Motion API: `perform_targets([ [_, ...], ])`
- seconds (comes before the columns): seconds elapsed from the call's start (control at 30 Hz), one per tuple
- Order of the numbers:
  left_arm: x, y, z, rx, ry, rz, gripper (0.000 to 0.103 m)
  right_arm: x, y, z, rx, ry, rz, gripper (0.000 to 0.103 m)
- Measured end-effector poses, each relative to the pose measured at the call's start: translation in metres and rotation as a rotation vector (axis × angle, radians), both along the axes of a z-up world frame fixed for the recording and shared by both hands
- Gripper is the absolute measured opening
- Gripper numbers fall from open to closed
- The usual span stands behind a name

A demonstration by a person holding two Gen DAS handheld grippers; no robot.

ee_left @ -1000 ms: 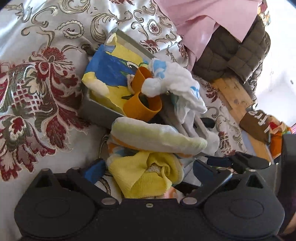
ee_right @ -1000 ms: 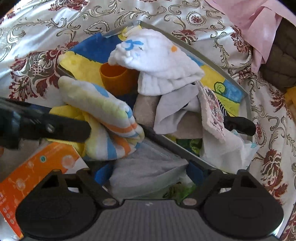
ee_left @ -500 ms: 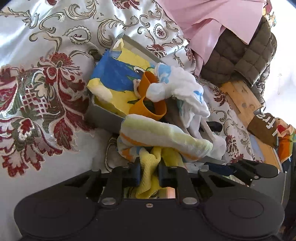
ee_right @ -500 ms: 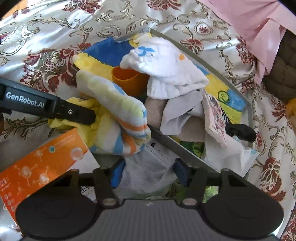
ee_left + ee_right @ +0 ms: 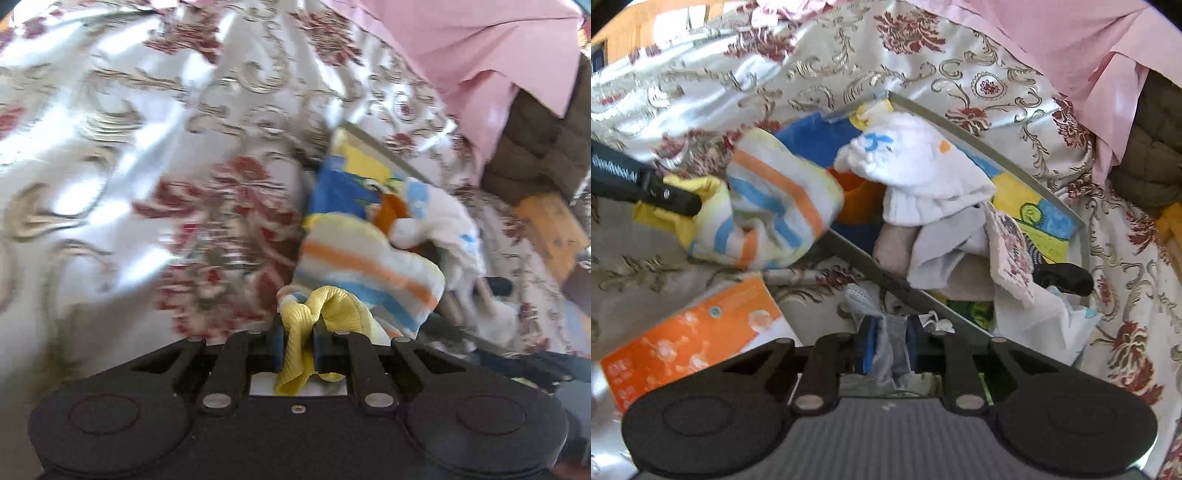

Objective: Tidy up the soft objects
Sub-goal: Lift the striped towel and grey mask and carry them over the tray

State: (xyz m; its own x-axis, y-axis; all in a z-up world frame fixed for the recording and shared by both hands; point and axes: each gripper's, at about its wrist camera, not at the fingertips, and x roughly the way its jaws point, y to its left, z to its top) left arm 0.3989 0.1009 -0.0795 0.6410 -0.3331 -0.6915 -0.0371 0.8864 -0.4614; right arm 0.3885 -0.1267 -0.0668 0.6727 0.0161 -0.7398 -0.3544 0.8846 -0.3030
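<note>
My left gripper is shut on a yellow cloth joined to a striped orange, blue and white towel, held lifted left of the grey tray. From the right wrist view the left gripper holds that towel above the tray's near left rim. My right gripper is shut on a grey cloth just outside the tray's near rim. The tray holds a white cloth, an orange cup and more cloths.
An orange and white box lies on the floral bedspread near my right gripper. A pink sheet and a brown quilted item lie at the back right. A black handle sticks out of the tray's right end.
My left gripper closed on the yellow cloth and lifted the towel up and left. My right gripper closed on the grey cloth and pulled it back from the tray.
</note>
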Motion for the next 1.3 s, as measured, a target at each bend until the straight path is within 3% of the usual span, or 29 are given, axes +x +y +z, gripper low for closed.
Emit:
perform_targets([
  [0.13, -0.003, 0.005, 0.003, -0.001, 0.003, 0.007, 0.016, -0.002, -0.003, 0.010, 0.091, -0.009, 0.015, 0.017],
  [0.23, -0.004, 0.002, 0.003, -0.042, -0.011, -0.021, 0.025, -0.001, -0.007, 0.013, 0.141, -0.021, 0.013, 0.020],
  [0.3, -0.002, -0.003, 0.000, -0.067, -0.012, -0.032, 0.035, 0.000, -0.010, 0.012, 0.148, -0.024, -0.003, 0.036],
  [0.33, -0.001, -0.006, -0.001, -0.073, -0.009, -0.038, 0.043, 0.002, -0.012, 0.012, 0.154, -0.020, -0.010, 0.052],
  [0.37, 0.000, -0.009, -0.003, -0.075, -0.006, -0.041, 0.046, 0.003, -0.013, 0.011, 0.166, -0.014, -0.017, 0.060],
  [0.43, 0.000, -0.013, -0.006, -0.071, 0.004, -0.050, 0.057, 0.004, -0.016, 0.010, 0.179, -0.001, -0.025, 0.063],
  [0.67, 0.008, -0.025, -0.013, -0.053, 0.016, -0.082, 0.070, 0.008, -0.009, -0.001, 0.134, 0.039, -0.037, 0.079],
  [1.07, 0.020, -0.039, -0.024, -0.067, -0.014, -0.120, 0.086, 0.019, -0.012, -0.014, 0.192, 0.084, -0.097, 0.076],
  [1.17, 0.022, -0.039, -0.027, -0.111, -0.040, -0.121, 0.093, 0.018, -0.010, -0.015, 0.192, 0.080, -0.087, 0.066],
  [1.27, 0.025, -0.041, -0.029, -0.120, -0.060, -0.102, 0.087, 0.017, -0.009, -0.016, 0.186, 0.072, -0.077, 0.061],
  [1.3, 0.025, -0.041, -0.030, -0.119, -0.062, -0.091, 0.076, 0.016, -0.008, -0.016, 0.182, 0.067, -0.075, 0.060],
])
